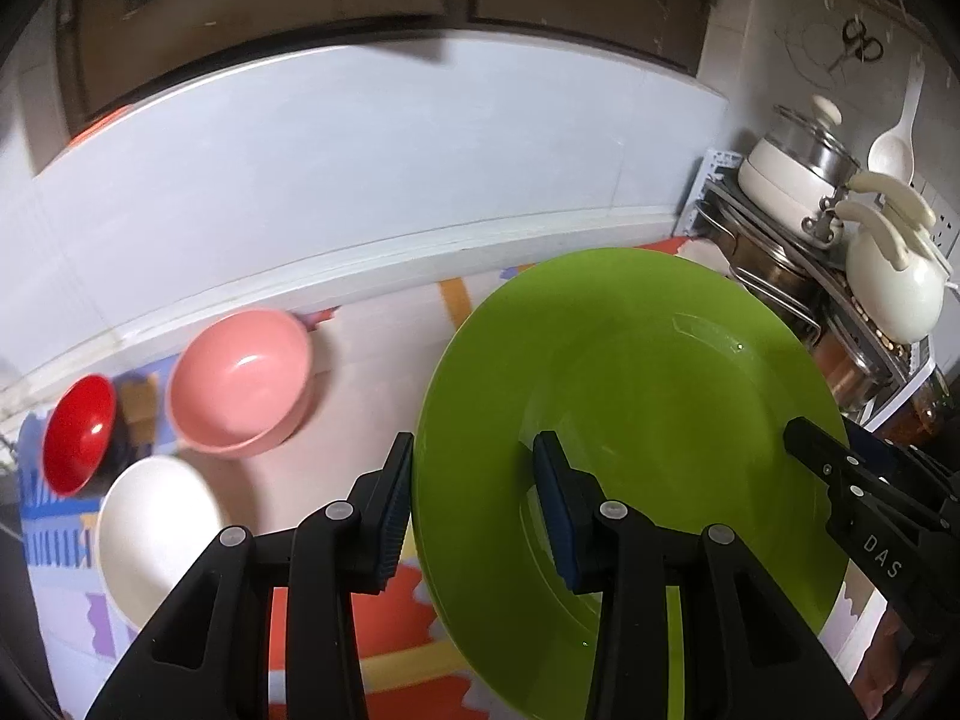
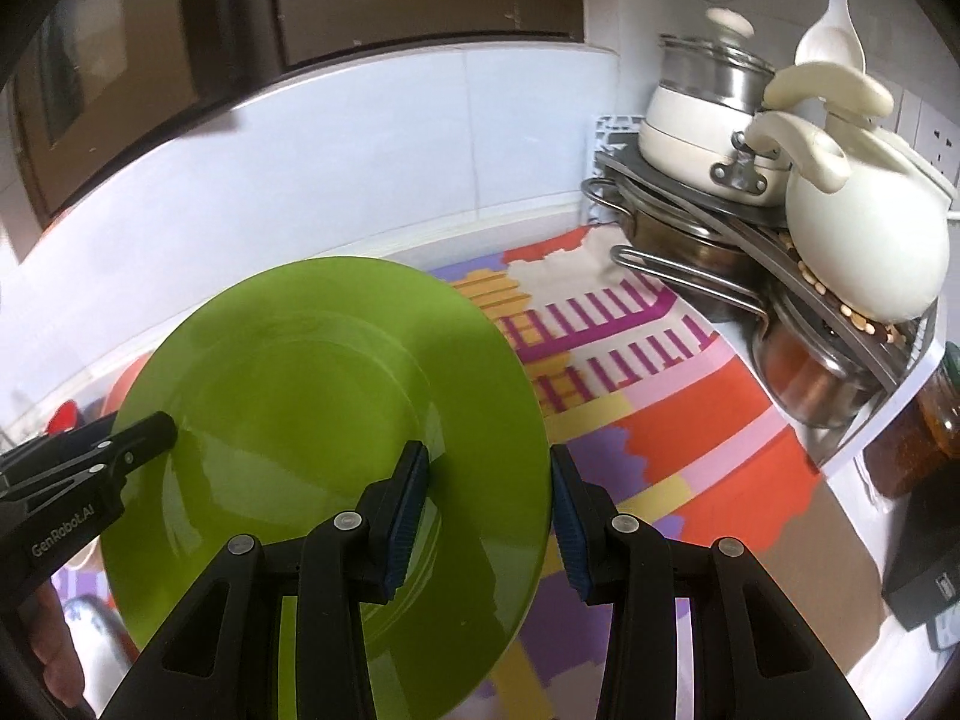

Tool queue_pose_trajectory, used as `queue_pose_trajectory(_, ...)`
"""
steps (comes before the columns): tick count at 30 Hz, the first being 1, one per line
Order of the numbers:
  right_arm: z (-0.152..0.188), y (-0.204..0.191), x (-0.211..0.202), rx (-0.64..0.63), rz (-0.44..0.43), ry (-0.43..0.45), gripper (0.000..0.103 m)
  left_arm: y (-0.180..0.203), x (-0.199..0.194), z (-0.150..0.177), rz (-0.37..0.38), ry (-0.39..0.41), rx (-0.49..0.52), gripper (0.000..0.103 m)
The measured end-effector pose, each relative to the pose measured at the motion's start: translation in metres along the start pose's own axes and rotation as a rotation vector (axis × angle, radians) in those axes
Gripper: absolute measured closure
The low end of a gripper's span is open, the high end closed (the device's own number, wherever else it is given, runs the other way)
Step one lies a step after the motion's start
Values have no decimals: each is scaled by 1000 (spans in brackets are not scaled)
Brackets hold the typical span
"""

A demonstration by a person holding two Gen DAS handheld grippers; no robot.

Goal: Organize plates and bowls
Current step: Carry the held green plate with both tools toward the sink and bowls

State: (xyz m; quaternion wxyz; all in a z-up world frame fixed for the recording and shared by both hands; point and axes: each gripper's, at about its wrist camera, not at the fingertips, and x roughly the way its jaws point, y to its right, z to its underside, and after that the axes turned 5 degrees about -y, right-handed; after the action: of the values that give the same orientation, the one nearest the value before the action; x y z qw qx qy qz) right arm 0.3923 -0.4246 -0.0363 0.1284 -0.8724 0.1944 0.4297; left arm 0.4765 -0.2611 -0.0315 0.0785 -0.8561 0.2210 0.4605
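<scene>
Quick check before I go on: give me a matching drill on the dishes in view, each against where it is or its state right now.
Things:
1. green plate
2. pink bowl
3. red bowl
4. white kettle

Places or states:
A. on the metal rack at the right, beside the pots
B. farthest left on the mat, tilted on its side
C. gripped at opposite rims by both grippers, off the mat
D. upright on the mat near the wall, between the red bowl and the plate

Pairs: 1-C, 2-D, 3-B, 4-A
</scene>
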Motion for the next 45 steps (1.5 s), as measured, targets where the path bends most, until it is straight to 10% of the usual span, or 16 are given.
queue_pose_trajectory(45, 124, -224, -81, -295, -215, -37, 62, -222, -129, 173, -203, -40, -288, 64)
